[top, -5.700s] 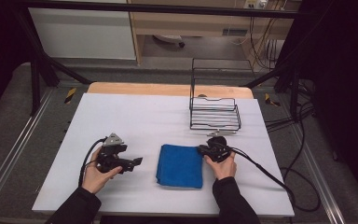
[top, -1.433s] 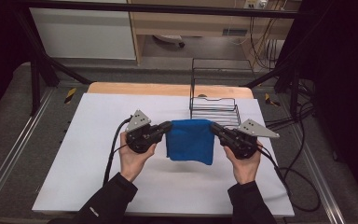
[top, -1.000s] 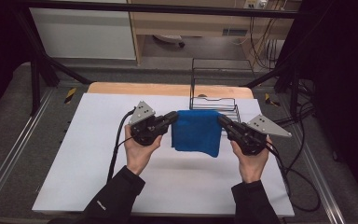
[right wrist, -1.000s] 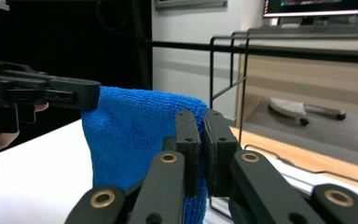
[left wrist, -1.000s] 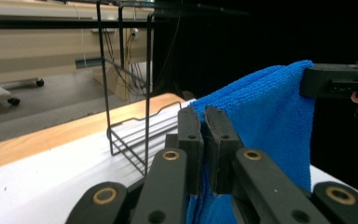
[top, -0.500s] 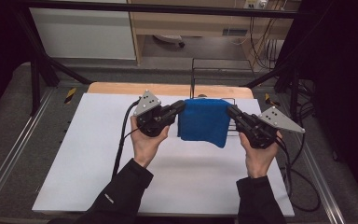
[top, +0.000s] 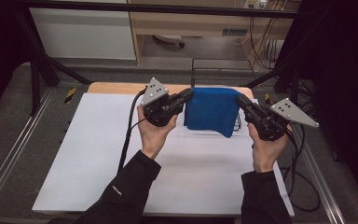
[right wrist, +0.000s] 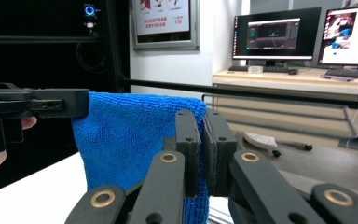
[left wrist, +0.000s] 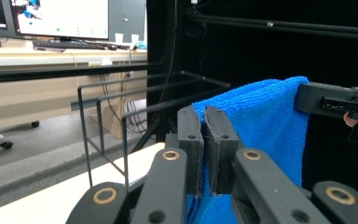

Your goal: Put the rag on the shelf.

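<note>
A folded blue towel (top: 212, 110) hangs in the air between my two grippers, above the far right of the white table (top: 98, 154). My left gripper (top: 186, 94) is shut on the towel's top left corner, and my right gripper (top: 239, 100) is shut on its top right corner. In the left gripper view the towel (left wrist: 265, 126) is pinched between the pads of the left gripper (left wrist: 204, 144). In the right gripper view the towel (right wrist: 130, 140) hangs to the left of the shut right gripper (right wrist: 203, 149). A black wire basket (top: 219, 70) stands right behind the towel.
The wire basket (left wrist: 126, 121) stands near the table's far right edge, its frame close beyond the left gripper. Cables (top: 303, 168) trail off the table's right side. A desk with monitors (right wrist: 303, 35) lies beyond the table.
Both hands have lifted the towel off the table and carried it up and toward the far side, so it now hangs in front of the wire basket.
</note>
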Demonstrator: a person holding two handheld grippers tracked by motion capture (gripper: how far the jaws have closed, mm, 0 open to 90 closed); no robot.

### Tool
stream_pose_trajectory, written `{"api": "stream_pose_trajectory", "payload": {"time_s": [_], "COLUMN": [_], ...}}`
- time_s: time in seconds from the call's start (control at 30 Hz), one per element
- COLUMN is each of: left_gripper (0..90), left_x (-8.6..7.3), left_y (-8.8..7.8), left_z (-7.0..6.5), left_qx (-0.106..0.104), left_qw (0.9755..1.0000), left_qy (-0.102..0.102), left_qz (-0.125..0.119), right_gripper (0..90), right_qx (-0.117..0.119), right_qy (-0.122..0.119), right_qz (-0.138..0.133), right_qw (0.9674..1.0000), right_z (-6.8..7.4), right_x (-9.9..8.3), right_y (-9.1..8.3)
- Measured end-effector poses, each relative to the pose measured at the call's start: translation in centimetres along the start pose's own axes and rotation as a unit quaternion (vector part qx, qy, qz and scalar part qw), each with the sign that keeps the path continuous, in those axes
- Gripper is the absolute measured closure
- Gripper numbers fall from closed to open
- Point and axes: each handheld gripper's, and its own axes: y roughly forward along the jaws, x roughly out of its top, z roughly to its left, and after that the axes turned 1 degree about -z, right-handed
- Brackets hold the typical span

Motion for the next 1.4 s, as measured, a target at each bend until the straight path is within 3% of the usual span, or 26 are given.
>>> {"api": "stream_pose_trajectory", "payload": {"time_s": [0.5, 0.9, 1.23, 1.4], "left_gripper": [85.7, 85.7, 85.7, 85.7], "left_x": [3.1, 5.5, 7.7, 8.5], "left_y": [2.1, 3.4, 4.6, 5.2], "left_z": [-0.2, -0.2, 0.0, 0.4], "left_qx": [0.003, 0.006, 0.017, 0.019], "left_qw": [0.9996, 0.9992, 0.9984, 0.9983], "left_qy": [0.007, 0.016, 0.026, 0.019], "left_qz": [-0.028, -0.037, -0.048, -0.052], "right_gripper": [86.4, 86.5, 86.5, 86.4], "right_qx": [-0.023, -0.036, -0.043, -0.046], "right_qy": [-0.015, -0.04, -0.04, -0.041], "right_qz": [-0.028, -0.032, -0.045, -0.045], "right_qw": [0.9992, 0.9981, 0.9973, 0.9971], "right_z": [-1.5, -2.5, -3.5, -4.0], "right_x": [3.4, 5.9, 7.8, 8.3], "right_y": [0.8, 1.6, 2.7, 3.3]}}
